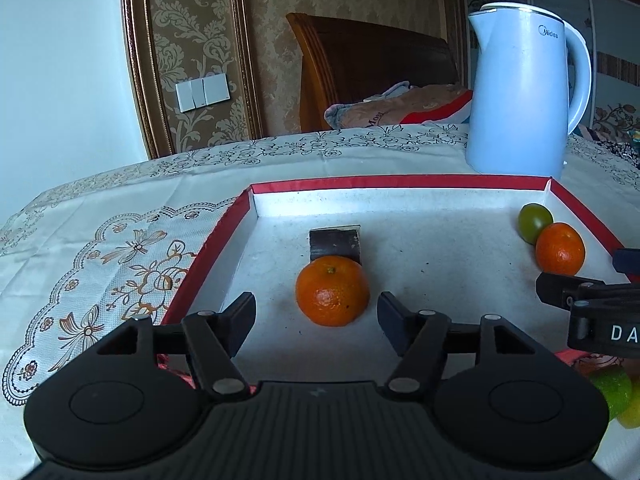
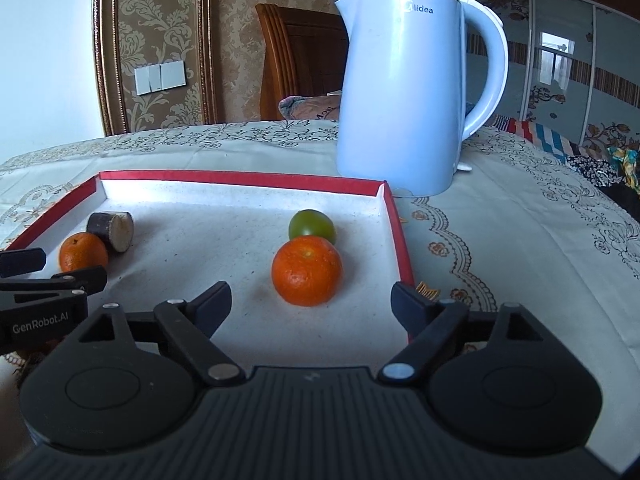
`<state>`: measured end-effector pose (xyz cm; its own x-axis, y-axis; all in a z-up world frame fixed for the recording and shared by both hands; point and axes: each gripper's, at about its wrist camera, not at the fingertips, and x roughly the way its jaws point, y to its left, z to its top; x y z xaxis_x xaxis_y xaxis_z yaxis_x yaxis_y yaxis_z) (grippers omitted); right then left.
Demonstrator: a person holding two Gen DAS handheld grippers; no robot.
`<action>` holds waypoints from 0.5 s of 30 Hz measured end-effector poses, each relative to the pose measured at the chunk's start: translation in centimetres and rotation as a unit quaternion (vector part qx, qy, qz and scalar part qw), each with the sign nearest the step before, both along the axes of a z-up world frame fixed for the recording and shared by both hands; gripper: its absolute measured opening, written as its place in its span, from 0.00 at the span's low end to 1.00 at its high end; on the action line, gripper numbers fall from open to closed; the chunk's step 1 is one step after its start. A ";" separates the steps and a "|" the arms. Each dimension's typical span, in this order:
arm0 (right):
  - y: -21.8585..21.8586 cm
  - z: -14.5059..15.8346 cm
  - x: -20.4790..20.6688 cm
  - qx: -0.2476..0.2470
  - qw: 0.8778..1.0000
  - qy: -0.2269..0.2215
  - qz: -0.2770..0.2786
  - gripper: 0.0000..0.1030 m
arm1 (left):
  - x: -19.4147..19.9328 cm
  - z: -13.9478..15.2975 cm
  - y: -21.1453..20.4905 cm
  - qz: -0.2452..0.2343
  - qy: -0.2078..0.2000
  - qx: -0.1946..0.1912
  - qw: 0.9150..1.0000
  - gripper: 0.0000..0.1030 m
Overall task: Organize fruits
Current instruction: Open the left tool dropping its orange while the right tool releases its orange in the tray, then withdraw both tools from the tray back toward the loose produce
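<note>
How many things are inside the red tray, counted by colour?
Orange: 2, one tangerine at the left, another tangerine at the right
Green: 1, a round green fruit
Dark brown: 1, a short cut stalk piece
Total: 4

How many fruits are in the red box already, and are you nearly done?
Done: two oranges, a green fruit and a dark stub lie in the red box. In hand: nothing; the left gripper and right gripper are open. Left: green and yellow fruit outside, near the box.
</note>
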<state>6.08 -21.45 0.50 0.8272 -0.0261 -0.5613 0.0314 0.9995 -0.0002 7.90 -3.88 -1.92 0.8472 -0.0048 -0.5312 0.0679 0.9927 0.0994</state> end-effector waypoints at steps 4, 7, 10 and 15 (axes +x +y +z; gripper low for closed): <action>-0.2 0.1 -0.5 0.008 1.000 -0.002 0.004 0.87 | -0.3 0.1 0.4 0.000 0.001 -0.011 1.000 0.65; -0.1 0.1 -0.8 0.007 1.000 -0.002 0.007 0.87 | -0.5 0.1 0.7 0.001 0.004 -0.017 1.000 0.65; -0.1 0.1 -1.1 0.006 1.000 -0.005 0.009 0.88 | -0.9 0.1 1.1 0.002 0.007 -0.023 1.000 0.65; -0.1 0.2 -1.8 0.010 1.000 -0.010 0.015 0.91 | -2.0 0.4 1.9 0.007 0.000 -0.033 0.999 0.65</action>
<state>4.28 -21.54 0.68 0.8389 0.0104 -0.5442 0.0005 0.9998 0.0198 5.94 -2.00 -1.55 0.8478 -0.0284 -0.5295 0.0544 0.9980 0.0336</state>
